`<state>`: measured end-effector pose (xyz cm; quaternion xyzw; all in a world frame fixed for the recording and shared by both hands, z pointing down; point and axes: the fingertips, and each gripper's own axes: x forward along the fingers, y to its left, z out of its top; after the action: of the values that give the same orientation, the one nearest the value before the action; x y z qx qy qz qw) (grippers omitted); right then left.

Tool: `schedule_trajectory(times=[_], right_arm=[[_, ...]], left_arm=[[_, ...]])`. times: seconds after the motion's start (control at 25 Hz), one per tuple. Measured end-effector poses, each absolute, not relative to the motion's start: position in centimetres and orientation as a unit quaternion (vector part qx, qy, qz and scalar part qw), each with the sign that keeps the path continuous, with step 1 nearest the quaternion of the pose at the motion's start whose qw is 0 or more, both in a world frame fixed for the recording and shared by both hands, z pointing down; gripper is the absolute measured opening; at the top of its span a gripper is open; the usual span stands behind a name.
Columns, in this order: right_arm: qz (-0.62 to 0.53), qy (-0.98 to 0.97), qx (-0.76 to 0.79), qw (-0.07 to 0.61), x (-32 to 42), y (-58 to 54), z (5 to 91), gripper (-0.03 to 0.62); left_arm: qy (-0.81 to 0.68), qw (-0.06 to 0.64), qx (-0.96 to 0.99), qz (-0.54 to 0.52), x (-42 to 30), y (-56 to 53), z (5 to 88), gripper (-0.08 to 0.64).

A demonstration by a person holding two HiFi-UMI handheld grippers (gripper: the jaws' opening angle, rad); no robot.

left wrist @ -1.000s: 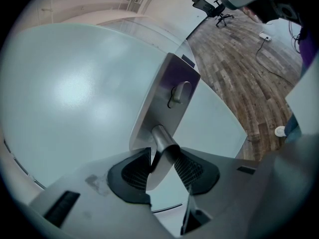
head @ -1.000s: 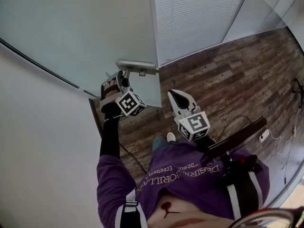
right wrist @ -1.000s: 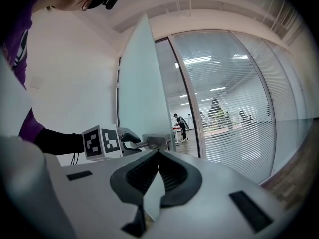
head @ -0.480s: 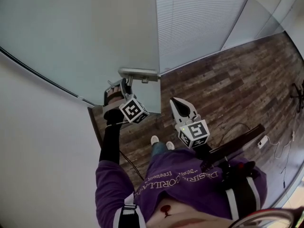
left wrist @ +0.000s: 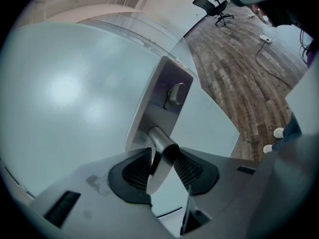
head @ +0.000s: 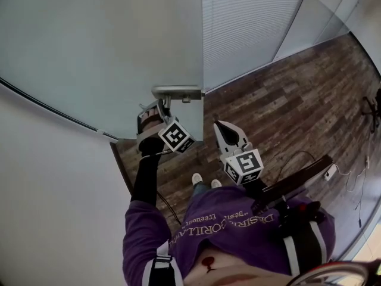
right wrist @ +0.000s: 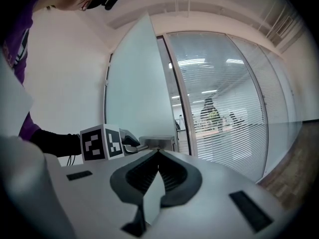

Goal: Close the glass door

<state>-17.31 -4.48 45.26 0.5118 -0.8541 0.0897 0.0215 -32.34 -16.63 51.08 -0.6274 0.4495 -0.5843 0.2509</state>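
The frosted glass door (head: 119, 52) fills the upper left of the head view, with its free edge close to the door frame. Its metal lever handle (head: 175, 92) sits on a steel plate (left wrist: 159, 103) below a thumb-turn (left wrist: 175, 93). My left gripper (head: 156, 109) is shut on the lever (left wrist: 162, 151), which runs between both ribbed pads. My right gripper (head: 225, 128) hangs shut and empty beside the door's edge, over the floor. In the right gripper view, its shut jaws (right wrist: 158, 156) point at the handle (right wrist: 157, 142) and the left gripper's marker cube (right wrist: 102, 142).
A white wall (head: 47, 189) stands at the left. A glass partition with blinds (head: 250, 22) runs right of the door. Wood floor (head: 297, 100) carries a cable (head: 297, 154) and a power strip (head: 328, 171). An office chair (left wrist: 217, 6) stands far off.
The door's edge and handle have swung to the right in the head view, and my left gripper has gone with them. The right gripper has shifted slightly right.
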Motion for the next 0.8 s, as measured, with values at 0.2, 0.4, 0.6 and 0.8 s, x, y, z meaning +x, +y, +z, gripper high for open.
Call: schedule_trajectory(times=[0.2, 0.4, 0.6, 0.8], right_arm=[[0.09, -0.85, 0.519, 0.02, -17.5, -5.5, 44.7, -0.003], [0.087, -0.844, 0.528, 0.019, -18.5, -5.7, 45.3, -0.003], [0.086, -0.837, 0.54, 0.015, -18.8, -5.9, 45.4, -0.003], [0.085, -0.831, 0.549, 0.015, -19.7, -6.1, 45.6, -0.003]], left_arm=[[0.449, 0.249, -0.635, -0.578, -31.5, -18.2, 50.4, 0.14], [0.448, 0.241, -0.641, -0.575, -31.5, -19.1, 51.2, 0.139], [0.441, 0.239, -0.65, -0.571, -31.0, -19.7, 51.4, 0.137], [0.436, 0.238, -0.661, -0.563, -30.8, -20.4, 51.3, 0.133]])
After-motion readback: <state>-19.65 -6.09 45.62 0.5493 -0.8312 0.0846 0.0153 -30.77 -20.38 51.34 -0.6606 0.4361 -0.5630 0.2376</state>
